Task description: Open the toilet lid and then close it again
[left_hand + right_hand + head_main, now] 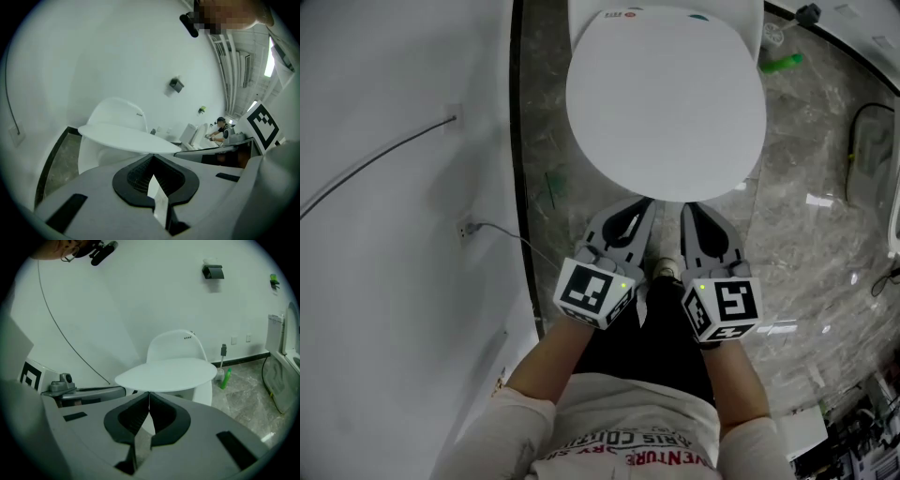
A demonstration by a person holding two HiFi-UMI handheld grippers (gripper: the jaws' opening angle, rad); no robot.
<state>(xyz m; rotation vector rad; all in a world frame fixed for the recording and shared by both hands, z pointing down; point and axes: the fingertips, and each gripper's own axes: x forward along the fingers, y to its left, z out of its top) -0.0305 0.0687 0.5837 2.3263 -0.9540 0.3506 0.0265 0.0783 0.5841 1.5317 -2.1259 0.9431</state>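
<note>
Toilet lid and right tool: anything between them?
Nothing. In the right gripper view the shut right tool points at the closed toilet lid across a bare gap.

We can read only one thing with any confidence. Behind the left gripper [639, 204] and the right gripper [690, 210], the person's white shirt [628, 441] carries upside-down red print containing the word "VENTURE". An outlined line beside it looks like "ARIS COLLE", though we cannot be sure. Ahead of the jaws, at the far edge of the toilet lid [666, 103], sit a small red mark [622, 13] and a teal mark [698, 16], both too small to read. The left cube [595, 291] and right cube [724, 307] bear only black-and-white square patterns.
</note>
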